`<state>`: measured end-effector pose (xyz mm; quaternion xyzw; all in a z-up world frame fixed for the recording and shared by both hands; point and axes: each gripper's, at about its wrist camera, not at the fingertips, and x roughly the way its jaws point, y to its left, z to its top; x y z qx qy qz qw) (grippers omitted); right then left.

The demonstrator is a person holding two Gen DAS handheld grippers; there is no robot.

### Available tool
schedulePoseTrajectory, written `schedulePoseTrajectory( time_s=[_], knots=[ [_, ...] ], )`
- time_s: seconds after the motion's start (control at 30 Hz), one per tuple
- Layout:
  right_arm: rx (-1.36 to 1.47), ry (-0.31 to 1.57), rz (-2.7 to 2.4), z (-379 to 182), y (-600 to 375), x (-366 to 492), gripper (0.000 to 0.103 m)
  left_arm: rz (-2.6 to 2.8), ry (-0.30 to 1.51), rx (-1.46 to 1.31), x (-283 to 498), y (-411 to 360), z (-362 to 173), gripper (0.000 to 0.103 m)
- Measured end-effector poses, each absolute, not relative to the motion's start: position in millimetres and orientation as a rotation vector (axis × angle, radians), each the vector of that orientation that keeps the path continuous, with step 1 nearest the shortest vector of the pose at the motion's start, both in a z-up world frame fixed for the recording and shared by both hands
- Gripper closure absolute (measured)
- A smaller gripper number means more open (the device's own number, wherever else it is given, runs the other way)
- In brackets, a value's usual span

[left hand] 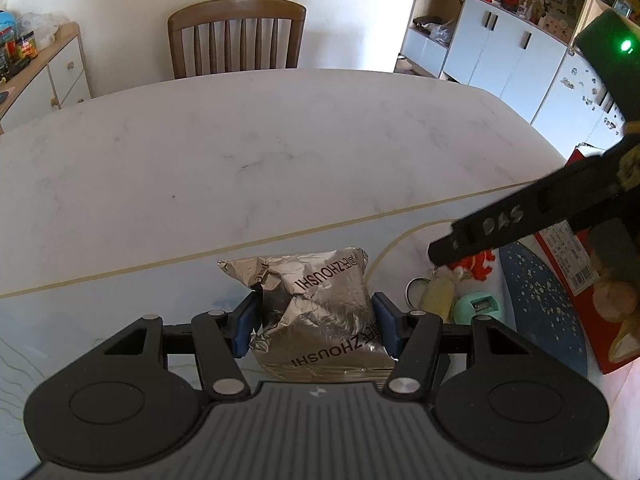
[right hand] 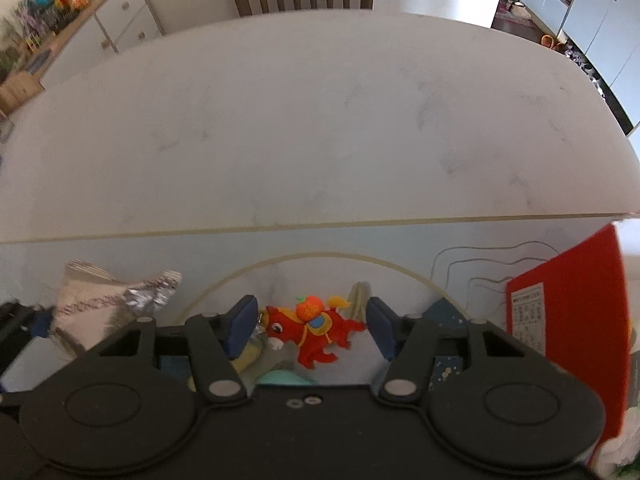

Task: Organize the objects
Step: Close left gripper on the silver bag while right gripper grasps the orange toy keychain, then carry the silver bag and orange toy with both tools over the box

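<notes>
foil packet gripped, red toy between pads

left tool clamped on silver foil packet on surface. right tool half wide around red plush horse, pads not touching. red box at 3 o'clock.

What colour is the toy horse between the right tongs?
Red, with an orange ornament on its back; right wrist view.

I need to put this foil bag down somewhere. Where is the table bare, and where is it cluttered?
Bare: the whole white tabletop beyond the tan line, up to the wooden chair. Crowded: the near right corner, where the red plush horse, mint round item, speckled blue item and red box cluster beside the foil bag.
</notes>
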<state>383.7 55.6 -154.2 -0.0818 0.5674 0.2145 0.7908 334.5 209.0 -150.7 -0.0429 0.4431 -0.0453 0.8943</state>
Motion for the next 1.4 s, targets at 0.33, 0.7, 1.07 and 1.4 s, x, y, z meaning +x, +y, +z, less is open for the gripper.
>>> schedulePoseTrajectory(
  time_s=[0.33,0.7,1.07,1.4],
  knots=[
    [-0.084,1.165,0.528,-111,23,381,0.045,-0.13,0.897,-0.066,327,196,-123,0.044],
    [-0.041,1.124,0.58,-67,-29,359,0.045,-0.197,0.87,-0.034,305,159,-81,0.044],
    [-0.033,1.072,0.624,-36,-92,338,0.045,-0.247,0.888,0.008,294,98,-46,0.044],
    [-0.027,1.055,0.621,-30,-162,345,0.045,-0.294,0.895,0.052,300,23,-30,0.044]
  ],
)
